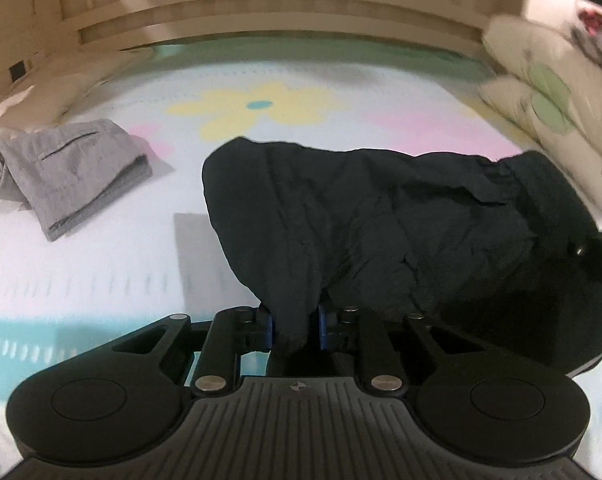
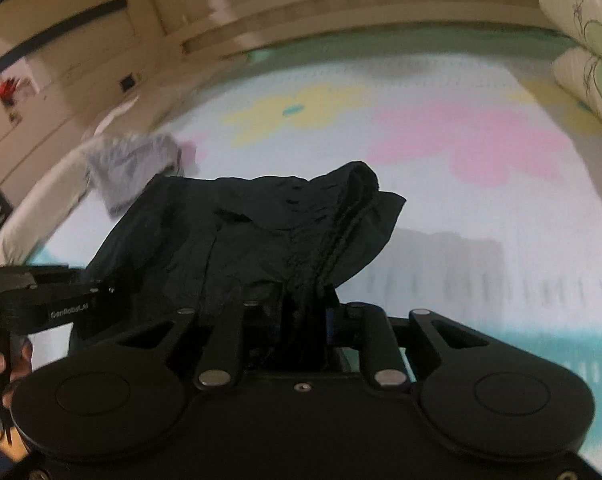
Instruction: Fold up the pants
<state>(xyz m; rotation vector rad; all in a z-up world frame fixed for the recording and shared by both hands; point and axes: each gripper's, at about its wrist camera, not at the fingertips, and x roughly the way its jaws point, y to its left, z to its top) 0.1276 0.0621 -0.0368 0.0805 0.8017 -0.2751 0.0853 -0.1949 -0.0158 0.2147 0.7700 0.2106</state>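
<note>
The black pants (image 1: 381, 216) hang stretched between both grippers above a flowered bed sheet (image 1: 141, 272). My left gripper (image 1: 294, 326) is shut on one bunched corner of the pants, pinched between its blue pads. My right gripper (image 2: 301, 320) is shut on the other end; the gathered waistband (image 2: 341, 220) rises from its jaws, and the cloth hides the left finger. The pants also show in the right wrist view (image 2: 229, 232), with the left gripper body (image 2: 45, 300) at the left edge.
A folded grey garment (image 1: 69, 172) lies on the sheet at the left, also in the right wrist view (image 2: 133, 164). Floral pillows (image 1: 553, 92) stack at the right. A wooden headboard (image 1: 281, 12) runs along the far side.
</note>
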